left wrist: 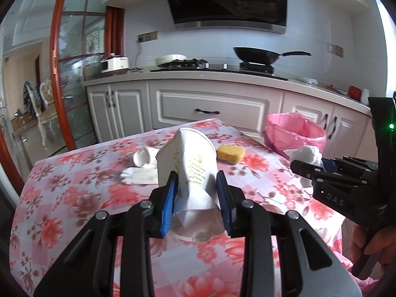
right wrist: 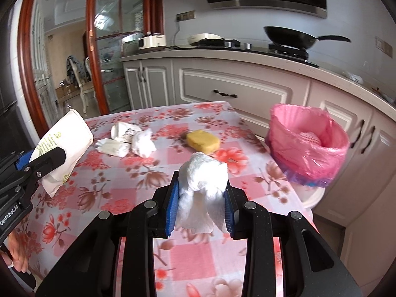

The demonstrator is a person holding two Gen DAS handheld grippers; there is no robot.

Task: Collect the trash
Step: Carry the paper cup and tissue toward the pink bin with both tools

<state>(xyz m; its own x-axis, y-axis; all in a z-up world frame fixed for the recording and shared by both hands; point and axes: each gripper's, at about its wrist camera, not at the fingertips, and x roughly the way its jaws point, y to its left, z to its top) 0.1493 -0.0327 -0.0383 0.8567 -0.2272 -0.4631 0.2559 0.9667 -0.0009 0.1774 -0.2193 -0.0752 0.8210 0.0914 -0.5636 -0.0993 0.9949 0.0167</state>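
Left gripper (left wrist: 196,193) clamped on a crushed paper cup (left wrist: 189,170), right gripper (right wrist: 201,198) pinching a wadded tissue (right wrist: 201,183), both lifted clear of the floral tablecloth (right wrist: 118,188). Pink-lined bin (right wrist: 309,146) at two o'clock, apparently their destination.

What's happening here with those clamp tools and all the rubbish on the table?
A person is clearing trash with a hand-held gripper in each hand. The left gripper is clamped on a crumpled paper cup; the right gripper is clamped on a wad of white tissue. Both are held above the floral tablecloth. A pink-lined bin waits beside the table's right edge. More crumpled paper and a yellow sponge lie on the table.
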